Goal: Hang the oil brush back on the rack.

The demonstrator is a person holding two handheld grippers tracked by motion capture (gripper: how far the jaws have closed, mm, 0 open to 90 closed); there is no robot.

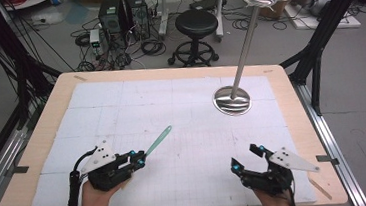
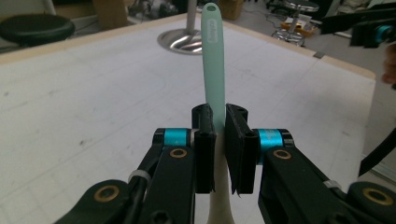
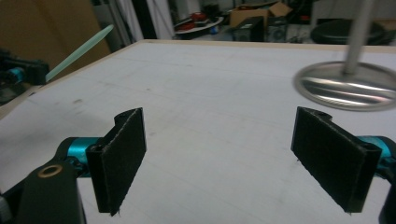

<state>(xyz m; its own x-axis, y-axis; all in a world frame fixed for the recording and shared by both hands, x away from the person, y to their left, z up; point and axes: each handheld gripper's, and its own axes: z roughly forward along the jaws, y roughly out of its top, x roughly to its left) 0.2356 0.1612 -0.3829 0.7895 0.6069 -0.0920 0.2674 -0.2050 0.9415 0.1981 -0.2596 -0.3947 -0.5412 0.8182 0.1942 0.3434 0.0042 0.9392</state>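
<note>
I find no readable text. Only mark: faint embossed lettering on mint-green handle [image 2: 214,70] near hanging hole at 12 o'clock of left gripper view, too small and blurred to make out.

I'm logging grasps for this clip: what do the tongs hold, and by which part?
The left tongs clamp a mint-green utensil where its green handle meets its white end. The right tongs stand open, holding nothing.

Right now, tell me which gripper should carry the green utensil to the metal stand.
Left: the left gripper is shut on the green utensil. The right gripper is open, though nearer the metal stand.
</note>
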